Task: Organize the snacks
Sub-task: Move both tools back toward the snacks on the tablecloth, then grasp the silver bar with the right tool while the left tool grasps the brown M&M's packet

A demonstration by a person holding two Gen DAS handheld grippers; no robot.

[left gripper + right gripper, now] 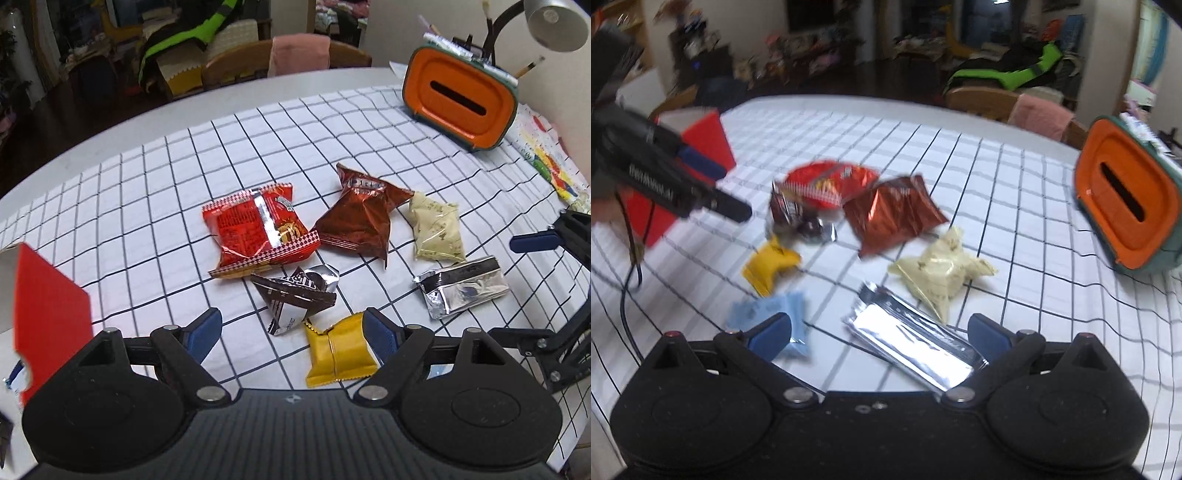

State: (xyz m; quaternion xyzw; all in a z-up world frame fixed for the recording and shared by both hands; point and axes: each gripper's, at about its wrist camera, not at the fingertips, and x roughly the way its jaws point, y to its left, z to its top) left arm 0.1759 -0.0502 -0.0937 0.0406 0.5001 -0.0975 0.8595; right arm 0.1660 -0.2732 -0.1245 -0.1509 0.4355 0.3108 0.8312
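Note:
Several snack packets lie on the checked tablecloth [147, 206]: a red one [258, 229], a brown one [358, 214], a cream one [436, 229], a silver one [461, 286], a dark brown-and-silver one [295, 295] and a yellow one [340, 350]. My left gripper [295, 332] is open and empty, just above the yellow packet. My right gripper [879, 336] is open and empty, with the silver packet [912, 343] between its fingers and a light blue packet [772, 314] by its left finger. The right wrist view is blurred.
A red box [48, 314] stands at the left, also in the right wrist view [701, 147]. An orange and green container with a slot [461, 103] stands at the back right. A lamp [554, 22] and wooden chairs [280, 59] lie beyond.

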